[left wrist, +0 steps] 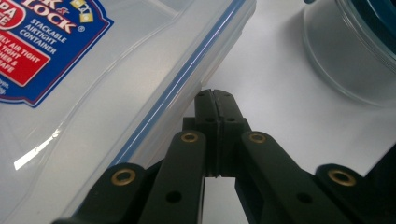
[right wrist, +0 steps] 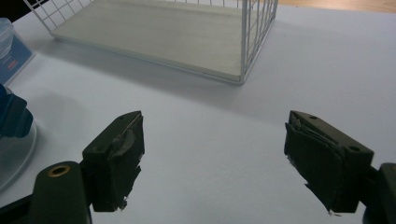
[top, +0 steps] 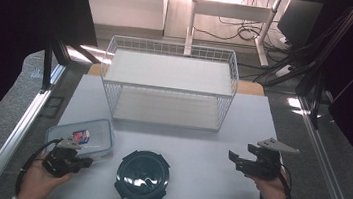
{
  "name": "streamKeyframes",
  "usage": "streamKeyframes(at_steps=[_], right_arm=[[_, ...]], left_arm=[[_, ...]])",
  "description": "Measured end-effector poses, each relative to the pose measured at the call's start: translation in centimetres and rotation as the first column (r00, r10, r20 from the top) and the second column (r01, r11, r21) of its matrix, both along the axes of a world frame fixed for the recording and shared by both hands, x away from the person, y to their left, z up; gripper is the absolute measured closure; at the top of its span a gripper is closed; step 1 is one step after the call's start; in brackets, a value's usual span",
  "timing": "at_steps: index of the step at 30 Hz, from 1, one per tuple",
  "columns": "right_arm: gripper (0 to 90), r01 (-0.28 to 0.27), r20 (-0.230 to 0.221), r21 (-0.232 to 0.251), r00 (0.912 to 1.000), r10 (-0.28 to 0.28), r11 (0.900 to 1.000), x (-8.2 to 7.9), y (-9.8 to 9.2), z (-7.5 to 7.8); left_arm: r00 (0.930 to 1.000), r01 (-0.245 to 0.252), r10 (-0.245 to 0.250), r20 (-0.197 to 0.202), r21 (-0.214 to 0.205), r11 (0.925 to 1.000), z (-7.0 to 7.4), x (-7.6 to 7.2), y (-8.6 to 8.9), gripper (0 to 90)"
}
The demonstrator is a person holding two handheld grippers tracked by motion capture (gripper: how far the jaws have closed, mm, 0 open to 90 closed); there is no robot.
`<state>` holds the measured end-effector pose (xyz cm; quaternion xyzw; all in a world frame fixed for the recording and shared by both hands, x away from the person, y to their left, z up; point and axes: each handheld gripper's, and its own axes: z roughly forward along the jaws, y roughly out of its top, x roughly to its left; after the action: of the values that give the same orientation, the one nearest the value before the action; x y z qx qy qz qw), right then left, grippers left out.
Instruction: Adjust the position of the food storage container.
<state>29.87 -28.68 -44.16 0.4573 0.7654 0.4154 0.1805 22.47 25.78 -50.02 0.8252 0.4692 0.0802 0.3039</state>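
Note:
A clear rectangular container (top: 91, 132) with a blue-sealed lid and a red-and-blue label lies at the table's front left. My left gripper (top: 90, 161) is shut with nothing in it, low at that container's near right corner. In the left gripper view its tips (left wrist: 215, 96) sit right at the edge of the rectangular container (left wrist: 93, 98); I cannot tell if they touch it. A round container (top: 142, 175) with a dark blue lid stands in the front middle, also at the upper right as the round container (left wrist: 348, 51). My right gripper (top: 234, 160) is open over bare table, and its jaws (right wrist: 212, 158) stand wide apart.
A white wire rack (top: 168, 86) with two pale shelves stands at the back middle of the white table (top: 208, 153); the wire rack (right wrist: 163, 32) lies ahead of the right gripper. The round container (right wrist: 14, 135) is at that view's left edge. Metal rails run along both table sides.

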Motion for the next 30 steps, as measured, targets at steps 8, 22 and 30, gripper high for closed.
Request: streamKeyframes(at_steps=[8, 22, 30], right_arm=[[20.2, 0.000, -0.002, -0.004, 1.0000, 0.000, 1.0000, -0.1, -0.1, -0.1], [20.1, 0.009, -0.007, -0.008, 0.9999, -0.010, 0.9999, 0.0, -0.2, -0.1], [20.1, 0.020, -0.010, -0.009, 0.9997, -0.020, 0.9998, 0.0, -0.5, -0.2]], left_arm=[[1.0000, -0.002, 0.002, 0.009, -0.058, 0.9983, 1.2, -0.5, 0.7, 90.0], [0.9488, -0.307, 0.315, 0.022, -0.166, 0.9370, 3.4, -1.0, 9.6, 90.0], [0.9045, -0.422, 0.426, -0.006, -0.152, 0.8936, 1.8, -0.9, 12.9, 90.0]])
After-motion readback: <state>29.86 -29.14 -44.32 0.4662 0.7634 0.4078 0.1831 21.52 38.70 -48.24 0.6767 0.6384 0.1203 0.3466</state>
